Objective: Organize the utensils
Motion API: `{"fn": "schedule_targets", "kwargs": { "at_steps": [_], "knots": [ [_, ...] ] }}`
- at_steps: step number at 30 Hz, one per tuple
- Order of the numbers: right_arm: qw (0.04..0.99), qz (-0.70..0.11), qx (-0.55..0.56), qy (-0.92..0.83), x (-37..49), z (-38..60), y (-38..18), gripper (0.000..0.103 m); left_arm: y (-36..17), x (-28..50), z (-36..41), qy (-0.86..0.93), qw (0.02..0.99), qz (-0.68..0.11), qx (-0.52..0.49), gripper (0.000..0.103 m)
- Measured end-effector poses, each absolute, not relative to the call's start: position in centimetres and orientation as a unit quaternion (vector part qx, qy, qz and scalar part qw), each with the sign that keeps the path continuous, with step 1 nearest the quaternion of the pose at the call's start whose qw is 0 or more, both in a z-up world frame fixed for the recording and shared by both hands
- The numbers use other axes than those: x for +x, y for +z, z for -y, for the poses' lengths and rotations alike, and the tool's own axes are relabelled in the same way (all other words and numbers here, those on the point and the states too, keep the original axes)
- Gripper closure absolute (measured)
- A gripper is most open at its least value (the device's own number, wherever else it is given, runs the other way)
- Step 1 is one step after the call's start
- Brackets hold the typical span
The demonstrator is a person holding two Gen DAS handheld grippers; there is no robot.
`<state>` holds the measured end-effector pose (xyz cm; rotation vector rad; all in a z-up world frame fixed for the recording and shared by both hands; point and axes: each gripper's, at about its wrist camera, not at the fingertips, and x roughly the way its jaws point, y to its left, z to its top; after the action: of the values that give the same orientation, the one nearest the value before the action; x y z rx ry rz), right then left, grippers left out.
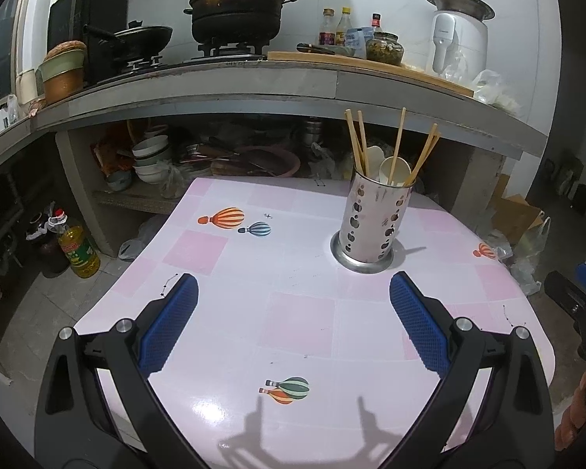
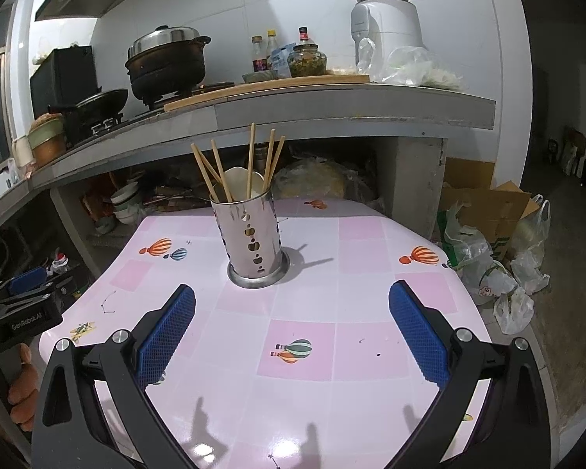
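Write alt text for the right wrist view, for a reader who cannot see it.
A perforated steel utensil holder stands on a pink checked table, holding wooden chopsticks and pale spoons. The open right claw hovers empty in the foreground; the left claw shows at the left edge. Behind, a kitchen counter carries a lidded pot.

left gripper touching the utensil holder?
Apart. Left wrist view: left gripper is open, and bare tablecloth shows between its fingertips and the utensil holder base.
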<state>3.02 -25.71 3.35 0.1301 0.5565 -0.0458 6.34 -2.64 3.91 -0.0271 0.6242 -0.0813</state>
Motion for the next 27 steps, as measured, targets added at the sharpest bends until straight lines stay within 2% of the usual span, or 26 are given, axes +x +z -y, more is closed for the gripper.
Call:
{"fn": "schedule_targets", "kwargs": {
  "at_steps": [27],
  "knots": [
    [0.959,-0.276,0.059,-0.021,3.17,25.63,3.19,0.006,3.93,6.43,2.93,-0.047,0.948,-0.313,-0.015,0.008]
  ]
}}
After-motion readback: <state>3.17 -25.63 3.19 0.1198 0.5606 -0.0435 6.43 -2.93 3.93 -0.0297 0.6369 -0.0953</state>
